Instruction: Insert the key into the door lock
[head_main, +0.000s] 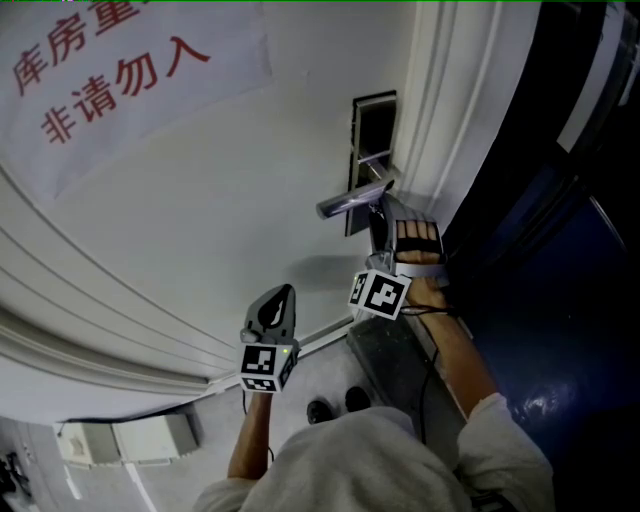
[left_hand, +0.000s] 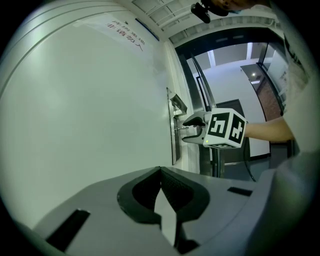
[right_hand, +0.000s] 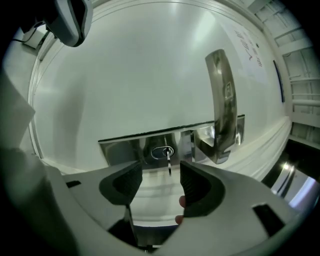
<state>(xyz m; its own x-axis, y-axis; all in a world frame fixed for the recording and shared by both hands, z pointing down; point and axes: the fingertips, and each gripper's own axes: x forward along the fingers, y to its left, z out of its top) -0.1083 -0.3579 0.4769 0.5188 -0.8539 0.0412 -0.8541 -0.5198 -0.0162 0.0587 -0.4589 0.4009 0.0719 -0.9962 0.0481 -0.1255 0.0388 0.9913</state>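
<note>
The key (right_hand: 169, 162) stands in the door lock (right_hand: 162, 151), between the released fingers of the right gripper (right_hand: 161, 182), which do not touch it. The left gripper (left_hand: 161, 172) is clenched on nothing, well apart from the lock. The insertion seems done; only drawing back is left.

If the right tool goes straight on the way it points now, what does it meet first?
Probably the key in the lock, straight ahead between the right tool's open jaws; depth unclear.
</note>
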